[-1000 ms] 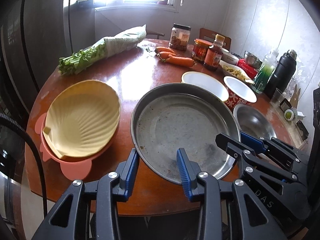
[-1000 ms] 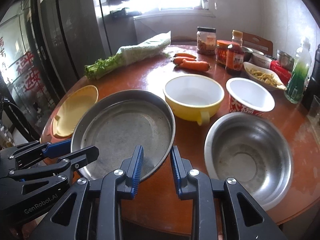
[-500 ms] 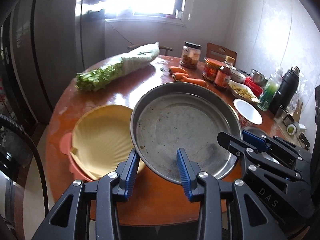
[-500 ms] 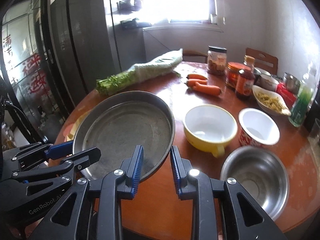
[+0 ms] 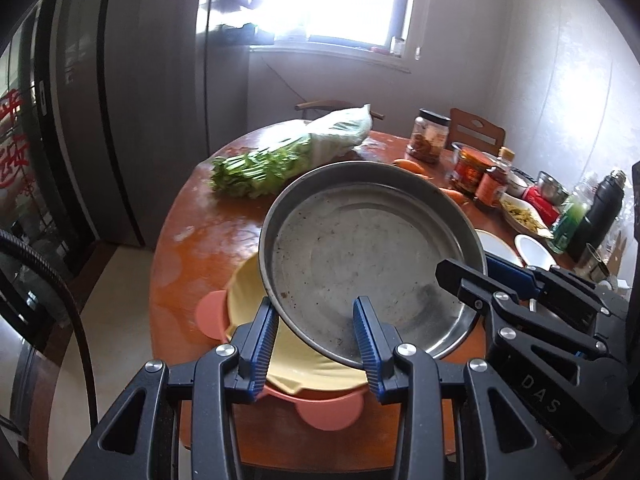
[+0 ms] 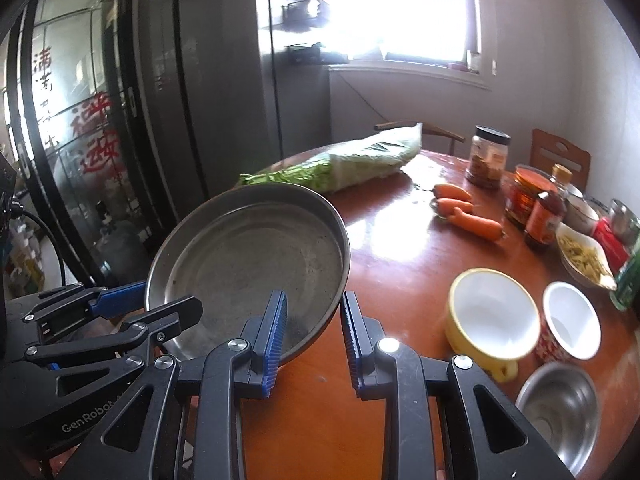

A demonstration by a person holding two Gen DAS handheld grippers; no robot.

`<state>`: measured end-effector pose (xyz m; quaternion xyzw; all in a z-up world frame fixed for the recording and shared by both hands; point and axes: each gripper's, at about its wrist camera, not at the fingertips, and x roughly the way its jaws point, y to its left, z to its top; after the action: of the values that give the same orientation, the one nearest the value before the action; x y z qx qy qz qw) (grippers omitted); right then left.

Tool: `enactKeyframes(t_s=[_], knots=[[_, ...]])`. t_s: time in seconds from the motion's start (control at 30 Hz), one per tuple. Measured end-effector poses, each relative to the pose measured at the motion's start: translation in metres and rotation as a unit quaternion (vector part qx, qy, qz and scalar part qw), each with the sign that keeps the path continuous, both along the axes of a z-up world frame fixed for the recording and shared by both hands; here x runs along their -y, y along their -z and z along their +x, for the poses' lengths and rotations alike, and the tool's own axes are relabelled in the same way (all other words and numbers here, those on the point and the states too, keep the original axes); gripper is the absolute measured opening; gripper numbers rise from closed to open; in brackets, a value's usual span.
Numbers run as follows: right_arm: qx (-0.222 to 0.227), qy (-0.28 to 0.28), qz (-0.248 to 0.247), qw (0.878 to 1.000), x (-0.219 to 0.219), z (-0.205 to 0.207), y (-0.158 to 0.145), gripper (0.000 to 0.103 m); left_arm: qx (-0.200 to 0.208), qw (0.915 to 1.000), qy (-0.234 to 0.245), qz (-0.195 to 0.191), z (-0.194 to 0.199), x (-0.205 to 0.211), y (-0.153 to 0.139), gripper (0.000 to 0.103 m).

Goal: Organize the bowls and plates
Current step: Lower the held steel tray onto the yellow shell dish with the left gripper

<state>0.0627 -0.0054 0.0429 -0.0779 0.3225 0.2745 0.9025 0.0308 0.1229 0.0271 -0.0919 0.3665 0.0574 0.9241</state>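
We held the round grey metal pan (image 5: 372, 264) | left gripper (image 5: 316, 336) clamped its rim | right gripper (image 6: 314, 334) clamped its rim | above yellow shell-shaped plate (image 5: 304, 364)

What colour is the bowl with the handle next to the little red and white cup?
Yellow outside, white inside: the bowl shows best in the right wrist view.

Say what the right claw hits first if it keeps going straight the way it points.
Likely the steel pan itself: the right claw is already clamped on its near rim. Past the rim on that line lies the red-brown table; depth there is unclear.
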Motion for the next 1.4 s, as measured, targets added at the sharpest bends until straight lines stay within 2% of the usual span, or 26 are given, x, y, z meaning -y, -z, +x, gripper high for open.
enactKeyframes(t_s=[0.47,0.9,1.4], knots=[[-0.018,-0.011,-0.021,1.0,-0.03,0.015,0.019,0.028,-0.019,0.9996,-0.005,-0.018,0.011,-0.023,0.021,0.039],[-0.045,-0.006,-0.046,0.998,-0.04,0.021,0.049,0.028,-0.06,0.998,-0.003,-0.017,0.022,-0.024,0.053,0.039],[-0.045,-0.008,-0.054,0.997,-0.041,0.022,0.061,0.028,-0.07,0.9975,-0.011,-0.009,0.028,-0.025,0.062,0.039]])
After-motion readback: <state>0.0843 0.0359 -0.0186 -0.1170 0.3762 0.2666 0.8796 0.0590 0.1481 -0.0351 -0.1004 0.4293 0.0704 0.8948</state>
